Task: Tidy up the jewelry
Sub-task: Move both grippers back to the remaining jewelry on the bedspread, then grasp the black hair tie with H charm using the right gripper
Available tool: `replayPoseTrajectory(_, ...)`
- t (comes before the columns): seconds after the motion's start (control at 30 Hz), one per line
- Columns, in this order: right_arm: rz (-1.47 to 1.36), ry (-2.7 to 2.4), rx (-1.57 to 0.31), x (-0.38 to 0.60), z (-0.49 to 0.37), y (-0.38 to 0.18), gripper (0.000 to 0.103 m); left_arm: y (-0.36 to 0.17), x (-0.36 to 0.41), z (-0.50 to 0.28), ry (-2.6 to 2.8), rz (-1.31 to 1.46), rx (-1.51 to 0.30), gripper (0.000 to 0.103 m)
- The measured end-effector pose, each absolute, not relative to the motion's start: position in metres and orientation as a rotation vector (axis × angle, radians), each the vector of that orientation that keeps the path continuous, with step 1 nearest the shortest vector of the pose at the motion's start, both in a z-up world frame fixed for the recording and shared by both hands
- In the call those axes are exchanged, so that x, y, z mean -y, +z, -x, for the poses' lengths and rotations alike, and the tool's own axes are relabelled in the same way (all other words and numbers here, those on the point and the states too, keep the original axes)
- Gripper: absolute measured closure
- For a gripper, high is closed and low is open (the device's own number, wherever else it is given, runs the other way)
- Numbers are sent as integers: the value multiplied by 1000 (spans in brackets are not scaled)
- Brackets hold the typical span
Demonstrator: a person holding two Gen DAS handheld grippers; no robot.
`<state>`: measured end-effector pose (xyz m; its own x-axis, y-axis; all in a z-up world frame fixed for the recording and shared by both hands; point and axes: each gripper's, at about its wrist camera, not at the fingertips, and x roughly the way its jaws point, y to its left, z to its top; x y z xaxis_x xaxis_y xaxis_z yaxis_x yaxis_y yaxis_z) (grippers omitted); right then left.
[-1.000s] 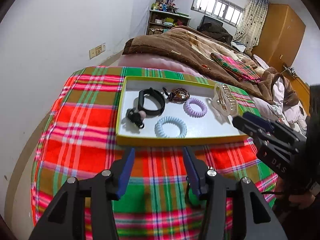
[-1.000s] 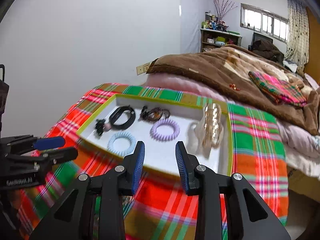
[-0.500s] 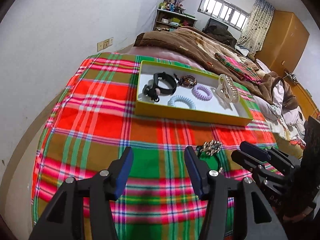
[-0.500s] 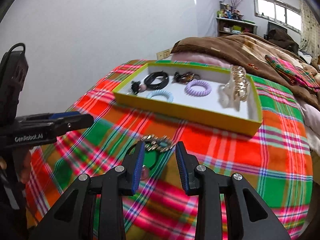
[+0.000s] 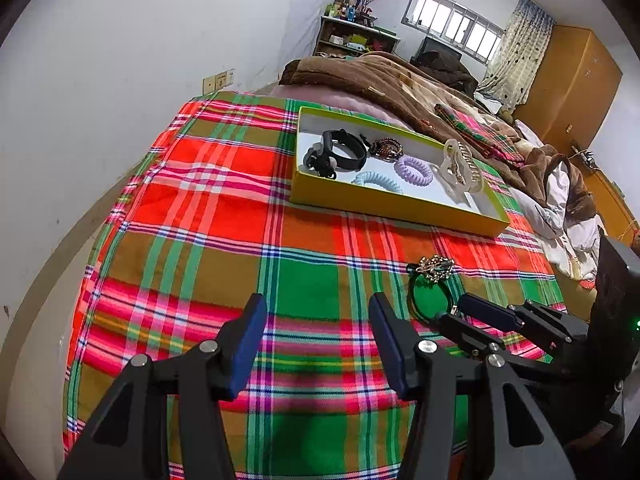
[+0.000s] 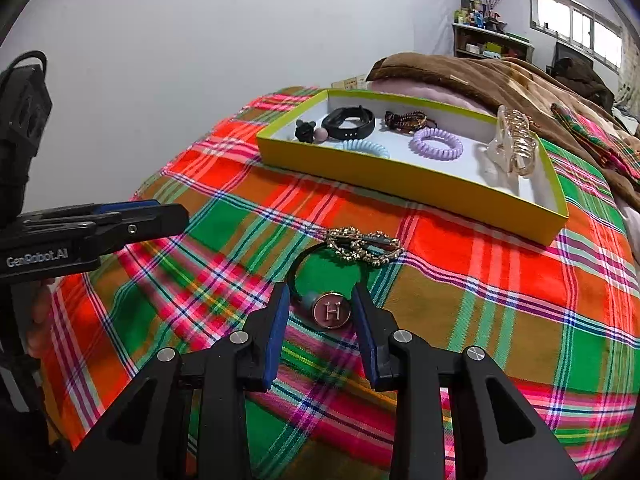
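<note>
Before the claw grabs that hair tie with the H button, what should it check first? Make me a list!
1. H button sits between the right gripper fingers: ok.
2. Pads already pressing on the button: not ok, gaps show on both sides.
3. Hair tie lies flat on the plaid cloth, nothing on top: ok.
4. Left gripper empty and off to the side: ok.
5. Yellow box has free space near the big hair claw: ok.
6. Whether the elastic loop is snagged on a finger: cannot tell.
</note>
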<state>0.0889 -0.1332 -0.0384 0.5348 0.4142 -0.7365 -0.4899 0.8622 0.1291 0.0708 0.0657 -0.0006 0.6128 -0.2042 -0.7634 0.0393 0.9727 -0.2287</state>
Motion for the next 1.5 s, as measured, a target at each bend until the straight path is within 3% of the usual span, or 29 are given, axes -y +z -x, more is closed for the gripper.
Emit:
replayPoseTrajectory(0.43,147,503,-881,127,-88,-44,70,1,-69,-64,-139,206,-893,48)
replayPoseTrajectory(0.67,151,515,-871,133,-78,-41,80,2,-68,-62,-142,204,-888,48)
replayPoseTrajectory(1.5,256,604,-873,113,-95,-44,75,4,-63,-56,-130,192,-887,48)
